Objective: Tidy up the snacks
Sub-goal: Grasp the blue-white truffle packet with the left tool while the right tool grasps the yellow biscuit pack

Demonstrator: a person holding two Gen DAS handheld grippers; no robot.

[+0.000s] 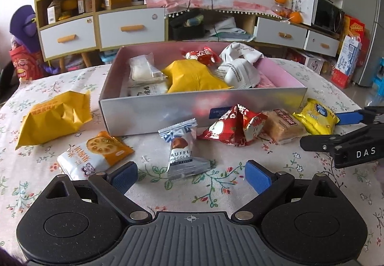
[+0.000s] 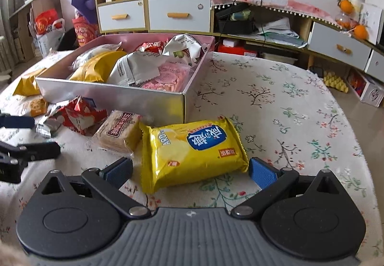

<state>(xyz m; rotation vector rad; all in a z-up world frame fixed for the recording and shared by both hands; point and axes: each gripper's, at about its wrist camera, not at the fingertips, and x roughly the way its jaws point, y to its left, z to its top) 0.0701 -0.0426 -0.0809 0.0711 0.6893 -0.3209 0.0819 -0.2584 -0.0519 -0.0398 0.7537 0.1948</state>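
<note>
The box [image 1: 153,115] is sitting toward the back of the floral table [image 2: 288,107], and it is already filling up: a big yellow pack, white wrappers, a red one and pink rounds are lying inside it. So the job is looking roughly half done, going by the count on each side of the wall.

Plenty is waiting outside, though. The left gripper [image 1: 190,176] is hovering low over the cloth with its jaws spread wide and holding nothing, and the truffle chocolate packet [image 1: 183,149] is standing just ahead of them, nearly centred. To its left the lotus-root cracker pack [image 1: 96,155] and the crumpled orange bag [image 1: 54,119] are lying beside the box. To its right the red wrapper [image 1: 234,125] and the clear-wrapped biscuit block [image 1: 282,125] are bunching up against the front wall.

Over on the other side, the right gripper [image 2: 190,171] is lining up too, jaws wide and empty, with the yellow biscuit pack [image 2: 192,148] lying flat on the table between the two blue pads [image 2: 262,173], its near edge reaching in between them. No squeeze showing yet; the pads are standing clear of the wrapper on the left and right at its corner on the right.

Six loose snacks are still needing a lift into the box, by my reckoning.
</note>
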